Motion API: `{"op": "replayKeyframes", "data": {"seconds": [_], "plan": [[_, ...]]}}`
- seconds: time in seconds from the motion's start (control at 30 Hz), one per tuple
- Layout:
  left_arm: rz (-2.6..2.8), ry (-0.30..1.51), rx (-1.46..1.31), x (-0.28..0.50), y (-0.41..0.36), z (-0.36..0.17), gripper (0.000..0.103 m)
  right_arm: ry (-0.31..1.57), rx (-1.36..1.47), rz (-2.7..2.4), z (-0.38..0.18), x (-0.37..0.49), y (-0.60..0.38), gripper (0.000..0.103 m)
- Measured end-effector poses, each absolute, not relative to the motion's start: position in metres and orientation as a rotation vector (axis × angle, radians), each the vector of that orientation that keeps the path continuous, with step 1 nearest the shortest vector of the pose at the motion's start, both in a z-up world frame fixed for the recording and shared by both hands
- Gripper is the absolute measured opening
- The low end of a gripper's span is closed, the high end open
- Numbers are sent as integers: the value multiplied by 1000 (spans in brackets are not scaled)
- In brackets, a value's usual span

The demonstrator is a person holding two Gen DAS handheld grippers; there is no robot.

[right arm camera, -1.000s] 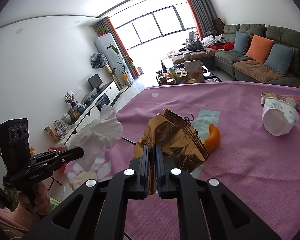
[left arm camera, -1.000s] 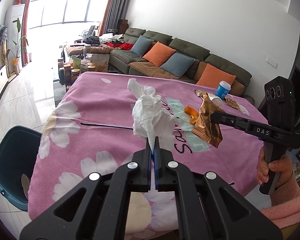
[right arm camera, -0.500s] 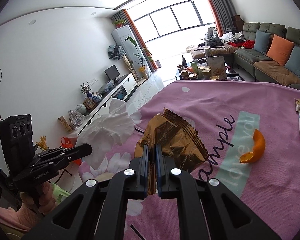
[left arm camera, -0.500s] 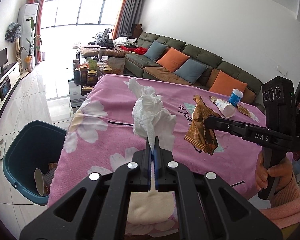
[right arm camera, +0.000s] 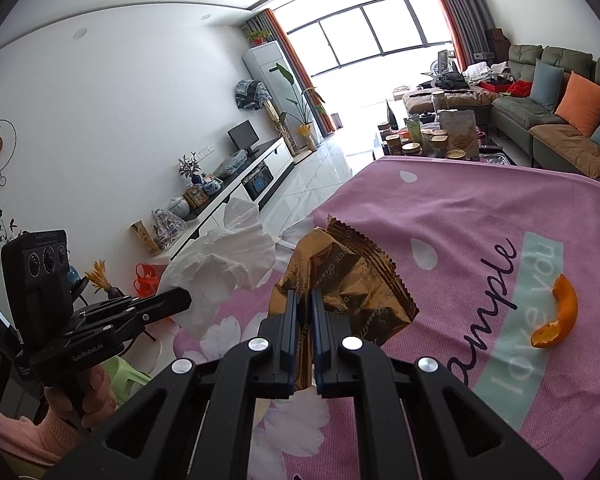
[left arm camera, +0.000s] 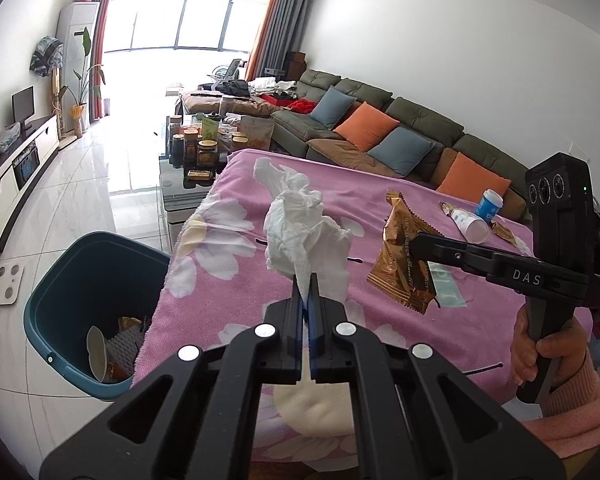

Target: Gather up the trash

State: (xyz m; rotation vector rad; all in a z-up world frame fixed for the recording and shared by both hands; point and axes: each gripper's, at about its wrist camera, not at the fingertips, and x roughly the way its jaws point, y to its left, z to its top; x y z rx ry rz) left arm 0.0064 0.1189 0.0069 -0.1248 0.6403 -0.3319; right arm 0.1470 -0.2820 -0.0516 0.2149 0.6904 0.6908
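Note:
My left gripper (left arm camera: 305, 280) is shut on a crumpled white tissue (left arm camera: 300, 232) and holds it above the table's left part. My right gripper (right arm camera: 303, 300) is shut on a gold snack wrapper (right arm camera: 348, 280), also held above the table. The tissue shows in the right wrist view (right arm camera: 224, 264), the wrapper in the left wrist view (left arm camera: 404, 260). A teal trash bin (left arm camera: 88, 280) stands on the floor left of the table, with some trash inside.
The table carries a pink flowered cloth (left arm camera: 236, 248). On it lie an orange peel (right arm camera: 556, 316), a tipped white cup (left arm camera: 470, 224), a blue cup (left arm camera: 489, 204) and small wrappers (left arm camera: 502, 232). A sofa (left arm camera: 400, 136) and a coffee table with jars (left arm camera: 204, 148) stand behind.
Both grippers have moved left toward the table's left edge, carrying the tissue and the wrapper. The trash bin has come further into the left wrist view.

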Motion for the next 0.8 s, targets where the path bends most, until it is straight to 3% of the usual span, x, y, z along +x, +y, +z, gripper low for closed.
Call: {"op": "replayKeyframes", "data": {"seconds": [0.8], "plan": [[-226, 638, -163, -3, 152, 10, 2, 713, 176, 793, -51, 167, -233, 6]]}}
